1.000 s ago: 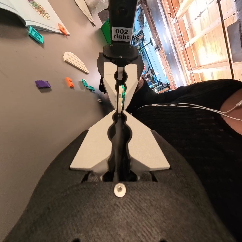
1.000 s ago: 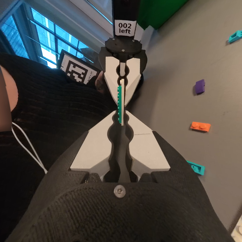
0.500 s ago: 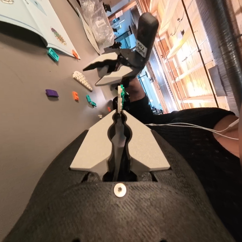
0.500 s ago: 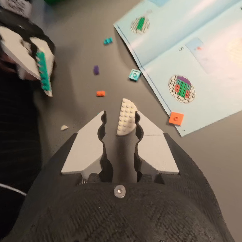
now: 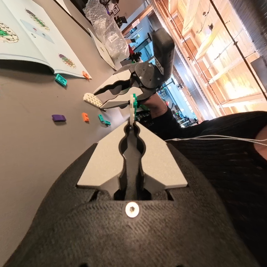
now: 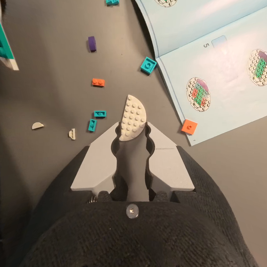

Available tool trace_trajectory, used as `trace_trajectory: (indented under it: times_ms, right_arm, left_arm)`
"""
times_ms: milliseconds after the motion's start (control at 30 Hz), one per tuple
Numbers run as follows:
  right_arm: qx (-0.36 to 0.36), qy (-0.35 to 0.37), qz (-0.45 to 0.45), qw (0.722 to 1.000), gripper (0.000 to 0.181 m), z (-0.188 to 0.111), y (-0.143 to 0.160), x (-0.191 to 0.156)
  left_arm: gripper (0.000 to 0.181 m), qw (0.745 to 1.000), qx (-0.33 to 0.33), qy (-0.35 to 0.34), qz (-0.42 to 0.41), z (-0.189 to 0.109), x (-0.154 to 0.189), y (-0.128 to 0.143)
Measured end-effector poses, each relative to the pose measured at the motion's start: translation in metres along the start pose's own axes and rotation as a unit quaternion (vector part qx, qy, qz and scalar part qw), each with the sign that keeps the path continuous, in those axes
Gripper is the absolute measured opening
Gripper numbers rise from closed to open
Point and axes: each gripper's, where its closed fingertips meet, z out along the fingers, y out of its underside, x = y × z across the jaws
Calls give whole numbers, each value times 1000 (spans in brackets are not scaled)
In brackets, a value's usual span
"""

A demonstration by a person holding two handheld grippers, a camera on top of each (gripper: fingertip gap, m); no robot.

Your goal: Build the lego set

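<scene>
White half-round plate [image 6: 133, 118] between parted right gripper [image 6: 132, 124] fingertips

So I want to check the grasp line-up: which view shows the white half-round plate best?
The right wrist view: the white half-round plate lies studs-up, seen from above between the open right tool's fingers. The left wrist view shows it low and edge-on, partly hidden.

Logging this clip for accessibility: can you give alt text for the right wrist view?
The right gripper, jaws open, straddles a white half-round studded plate on a grey table. Small teal, orange and purple bricks lie scattered nearby, beside an open instruction booklet.
</scene>
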Motion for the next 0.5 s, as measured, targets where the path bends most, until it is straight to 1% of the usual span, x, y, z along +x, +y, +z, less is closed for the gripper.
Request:
trace_trajectory:
  times_ms: [100, 167, 233, 300, 333, 433, 500]
  right_arm:
    - [17, 13, -15, 1000, 32, -1, -5, 2]
    - [65, 34, -53, 996, 31, -9, -20, 0]
    - [126, 61, -94, 986, 31, -21, -40, -3]
    - [158, 80, -128, 976, 31, -30, -51, -7]
    - [154, 84, -144, 974, 31, -31, -51, -8]
    - [89, 72, -163, 980, 30, -21, -33, -7]
    - [84, 67, -181, 978, 30, -21, -29, -9]
  left_arm:
    - [3, 1000, -5, -16, 18, 1, -2, 1]
    - [3, 999, -5, -31, 36, 0, -4, 1]
    - [3, 997, -1, -46, 64, 0, -6, -2]
    - [4, 993, -6, -61, 98, 1, -6, -3]
    - [4, 991, -9, -72, 114, 1, -7, -3]
    - [4, 980, -22, -108, 165, -1, -11, -4]
    - [4, 970, -28, -133, 202, -3, -14, -6]
